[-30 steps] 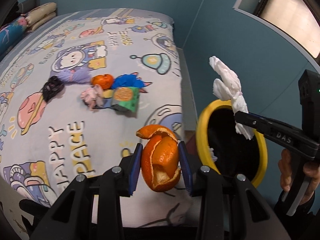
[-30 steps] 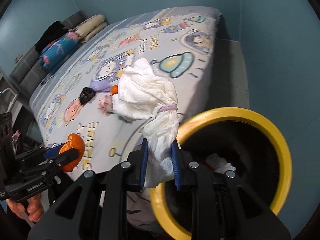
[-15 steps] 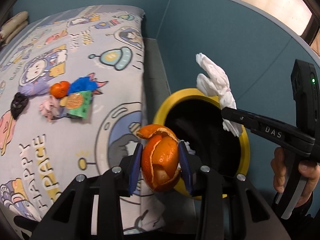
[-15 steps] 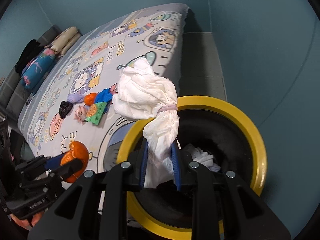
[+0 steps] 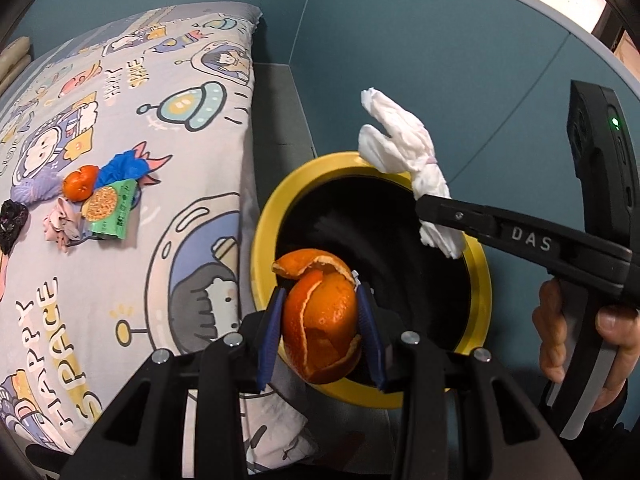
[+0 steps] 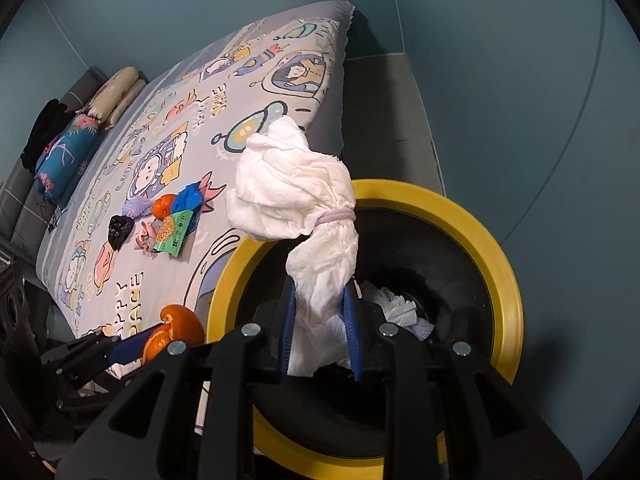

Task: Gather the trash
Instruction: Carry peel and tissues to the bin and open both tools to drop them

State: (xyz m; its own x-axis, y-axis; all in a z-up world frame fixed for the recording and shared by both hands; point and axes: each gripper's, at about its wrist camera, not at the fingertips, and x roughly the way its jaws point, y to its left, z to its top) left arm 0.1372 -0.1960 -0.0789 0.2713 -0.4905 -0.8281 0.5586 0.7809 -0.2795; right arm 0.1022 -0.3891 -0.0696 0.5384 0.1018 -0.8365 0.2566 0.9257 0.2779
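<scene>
My left gripper (image 5: 320,330) is shut on a curled orange peel (image 5: 320,320), held over the near rim of a yellow-rimmed black bin (image 5: 264,224). My right gripper (image 6: 320,326) is shut on a crumpled white tissue bundle (image 6: 296,192) tied with a pale band, held above the bin's (image 6: 496,248) opening. From the left wrist view the tissue (image 5: 404,152) and the right gripper (image 5: 440,220) hang over the bin's far right rim. White paper (image 6: 400,308) lies inside the bin. The peel (image 6: 176,330) shows low left in the right wrist view.
The bin stands on the floor beside a bed with a cartoon-print sheet (image 5: 120,240). On the sheet lie a tangerine (image 5: 80,182), a blue wrapper (image 5: 124,168), a green snack packet (image 5: 110,212), a pink scrap (image 5: 62,224) and a black scrunchie (image 5: 12,220). Blue walls (image 6: 520,80) close in on the right.
Both grippers have swung from over the bed's edge towards the bin. The peel now hangs at its near rim and the tissue over its opening. Neither grip has changed.
</scene>
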